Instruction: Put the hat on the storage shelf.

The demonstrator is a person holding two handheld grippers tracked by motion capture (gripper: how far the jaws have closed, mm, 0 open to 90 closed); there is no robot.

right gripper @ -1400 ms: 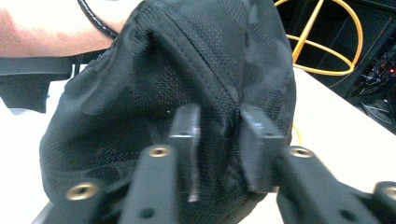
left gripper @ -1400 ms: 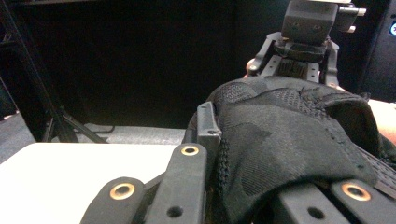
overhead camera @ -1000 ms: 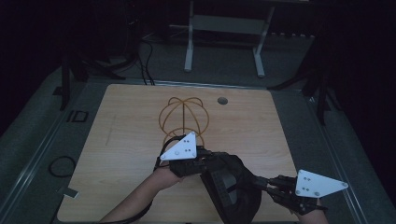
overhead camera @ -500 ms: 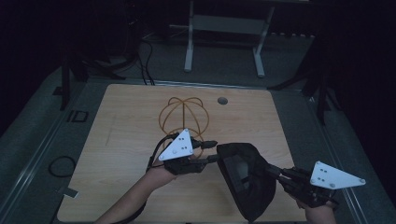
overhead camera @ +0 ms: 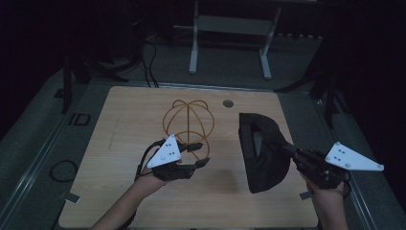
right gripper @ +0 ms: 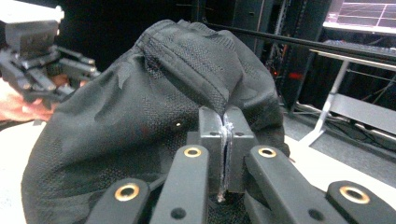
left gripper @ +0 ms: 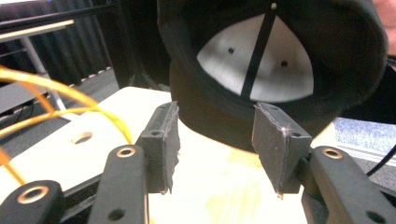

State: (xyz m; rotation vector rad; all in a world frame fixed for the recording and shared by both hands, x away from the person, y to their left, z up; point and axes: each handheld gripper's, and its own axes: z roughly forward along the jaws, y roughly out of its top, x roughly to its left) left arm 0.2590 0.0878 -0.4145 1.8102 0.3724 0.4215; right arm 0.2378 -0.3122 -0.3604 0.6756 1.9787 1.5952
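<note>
A black cap [overhead camera: 263, 153] hangs above the right side of the wooden table [overhead camera: 119, 143], its white-lined inside turned left. My right gripper [overhead camera: 287, 147] is shut on the cap's fabric; in the right gripper view the jaws [right gripper: 225, 135] pinch the cloth [right gripper: 140, 116] tight. My left gripper [overhead camera: 201, 154] sits left of the cap, just in front of a gold wire globe frame [overhead camera: 188, 122]. Its jaws have just been opening. In the left gripper view the gripper [left gripper: 215, 144] is open with nothing between the pads, and the cap [left gripper: 280, 56] hangs beyond them.
A round hole [overhead camera: 228, 103] sits near the table's far edge. A white metal stand [overhead camera: 230, 38] is on the floor behind the table. A cable loop [overhead camera: 62, 170] lies on the floor at the left. Gold wire [left gripper: 70, 93] curves close to the left jaw.
The left gripper has let go of the cap and its jaws have opened. The right gripper has carried the cap up and to the right, away from the left hand.
</note>
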